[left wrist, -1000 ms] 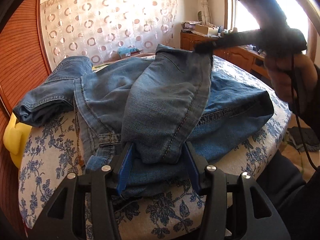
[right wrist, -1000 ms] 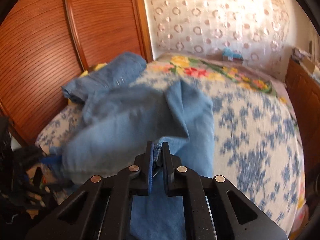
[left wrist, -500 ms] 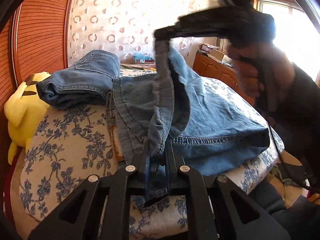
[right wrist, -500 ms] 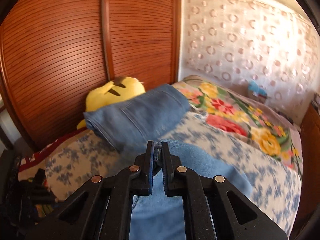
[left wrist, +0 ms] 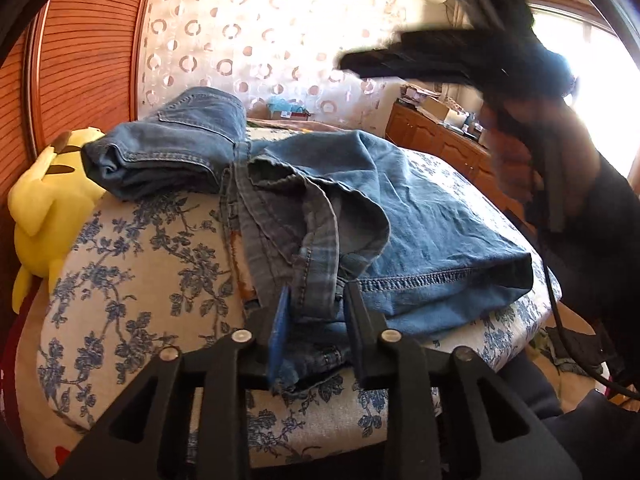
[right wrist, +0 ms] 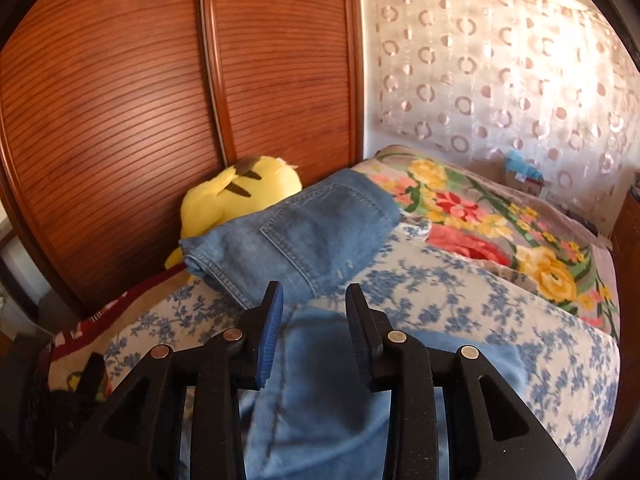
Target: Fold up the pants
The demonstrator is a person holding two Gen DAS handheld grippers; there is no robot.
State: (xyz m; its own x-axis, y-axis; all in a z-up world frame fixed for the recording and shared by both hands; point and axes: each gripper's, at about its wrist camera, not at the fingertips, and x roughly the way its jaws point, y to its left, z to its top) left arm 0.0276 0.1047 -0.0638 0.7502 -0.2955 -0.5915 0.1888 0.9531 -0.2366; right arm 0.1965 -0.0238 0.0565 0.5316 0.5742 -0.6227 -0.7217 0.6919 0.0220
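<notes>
Jeans lie half-folded on the bed, just beside the folded pair. Left gripper parted, bunched waistband loose between its fingers. Right gripper parted, holding nothing, above the denim. Flatten that bunched waistband before the next fold

Left claw low, jaws parted, right claw raised, jaws parted, nothing gripped
</notes>
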